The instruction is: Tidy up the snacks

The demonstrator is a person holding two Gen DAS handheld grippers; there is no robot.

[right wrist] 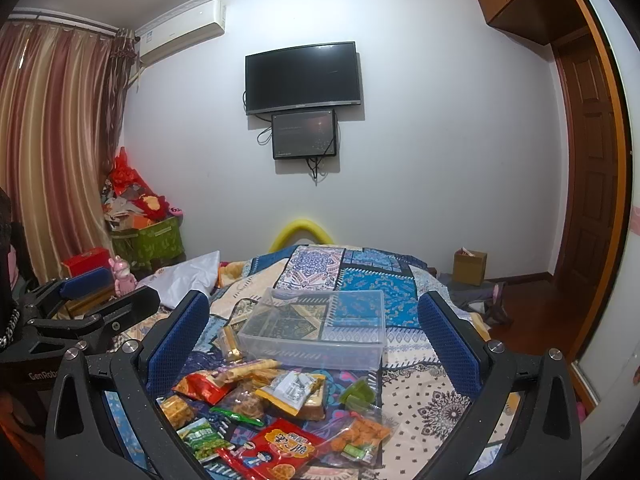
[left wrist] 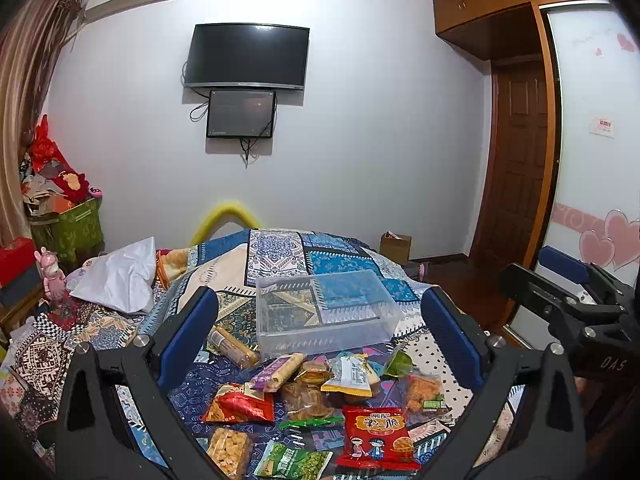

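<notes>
A heap of snack packets lies on the patterned bedspread point(left wrist: 280, 256) point(right wrist: 424, 396): a red cartoon packet point(left wrist: 376, 436) point(right wrist: 276, 452), a green pea packet point(left wrist: 292, 462) point(right wrist: 202, 442), a yellow-white packet point(left wrist: 352, 376) point(right wrist: 290, 392), a purple bar point(left wrist: 276, 372). Behind the heap stands an empty clear plastic box point(left wrist: 326, 312) point(right wrist: 316, 330). My left gripper point(left wrist: 320, 340) hovers open above the heap with nothing between its blue pads. The right gripper point(right wrist: 312, 340) is open too, over the same heap, and also shows at the right edge of the left wrist view point(left wrist: 568, 304).
A white bag point(left wrist: 120, 276) point(right wrist: 188, 280) lies on the bed's left side. A green bin of clutter point(left wrist: 68, 220) point(right wrist: 148, 236) stands by the curtain. A cardboard box point(left wrist: 396, 246) point(right wrist: 470, 266) sits on the wooden floor to the right, near a wardrobe door point(left wrist: 600, 160).
</notes>
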